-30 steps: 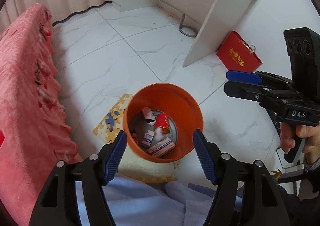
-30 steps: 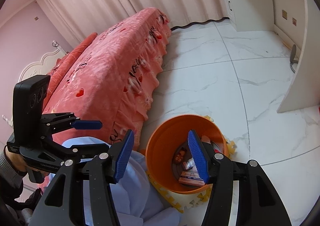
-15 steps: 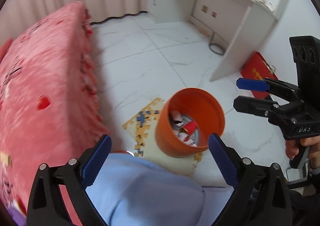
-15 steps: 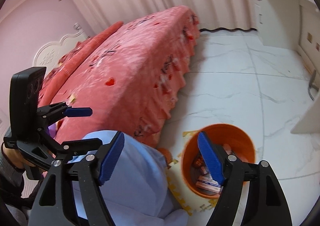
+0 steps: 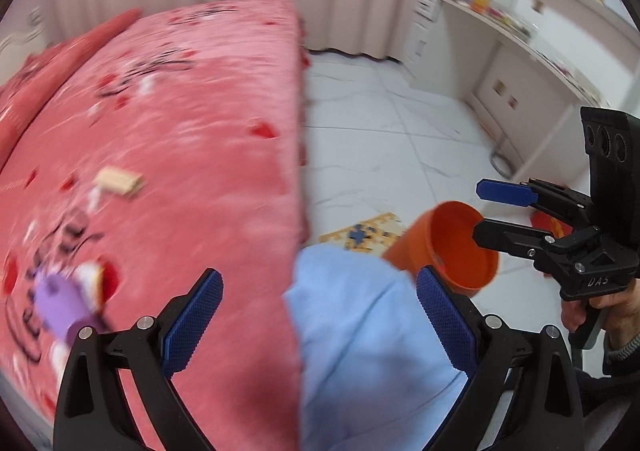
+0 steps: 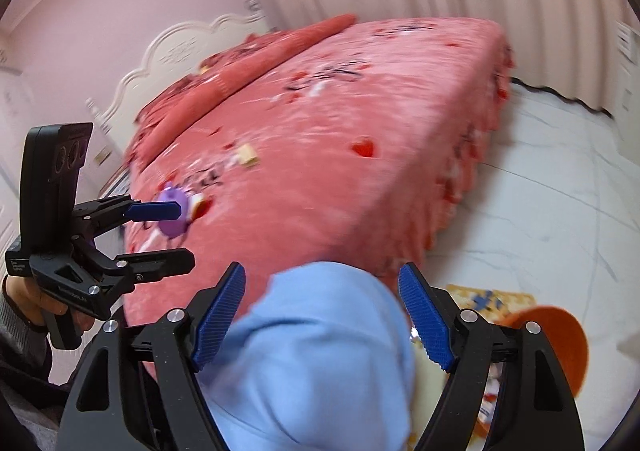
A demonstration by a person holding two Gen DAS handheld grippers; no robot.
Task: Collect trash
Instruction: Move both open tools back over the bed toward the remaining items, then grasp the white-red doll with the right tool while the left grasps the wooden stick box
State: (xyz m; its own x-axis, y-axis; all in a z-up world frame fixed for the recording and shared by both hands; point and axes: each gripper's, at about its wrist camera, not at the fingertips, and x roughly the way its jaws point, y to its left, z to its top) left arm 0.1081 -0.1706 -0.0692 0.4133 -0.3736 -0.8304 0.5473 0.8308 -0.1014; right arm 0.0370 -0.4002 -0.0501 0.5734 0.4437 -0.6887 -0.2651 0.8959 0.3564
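Note:
An orange bin stands on the white floor beside the pink bed; it also shows in the right wrist view with some trash inside. On the bed lie a tan box, also in the right wrist view, and a purple item next to a red-and-white piece, also in the right wrist view. My left gripper is open and empty above the bed edge and a light-blue knee. My right gripper is open and empty. Both views are blurred.
A white desk with shelves stands at the far right by the curtain. A puzzle foam mat lies under the bin. A red bag lies behind the right gripper. The headboard is at the far left.
Both grippers have swung up and left, away from the bin and over the bed. The bed top with the tan box and purple item has come into view.

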